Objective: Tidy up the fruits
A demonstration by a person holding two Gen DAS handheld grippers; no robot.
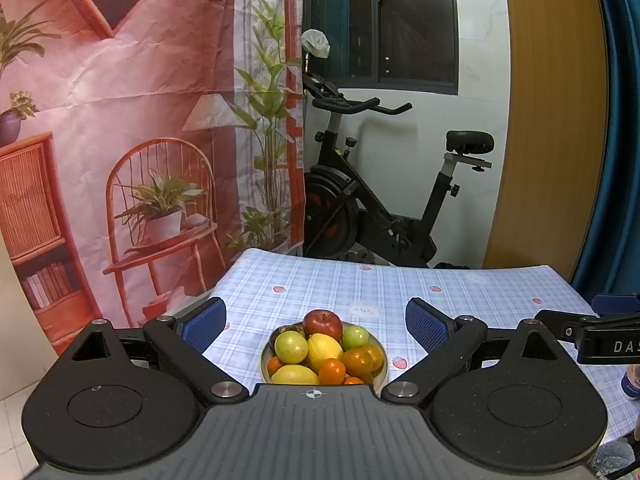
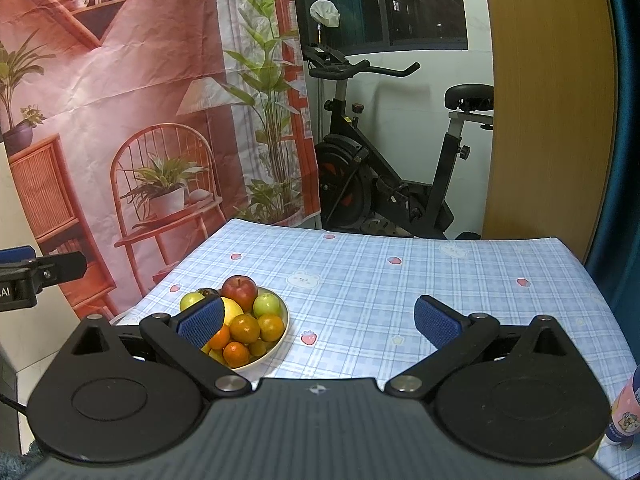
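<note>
Left tongs and right tongs: both released, empty, hovering short of the bowl. Fruits piled high in it, red apple topmost, near the checked surface edge. Risk: nudged pile spills; round fruit rolls off.

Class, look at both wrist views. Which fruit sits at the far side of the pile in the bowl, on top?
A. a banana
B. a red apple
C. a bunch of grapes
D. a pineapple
B: a red apple rests at the back top of the pile in the bowl, behind the lemons and oranges.
</note>
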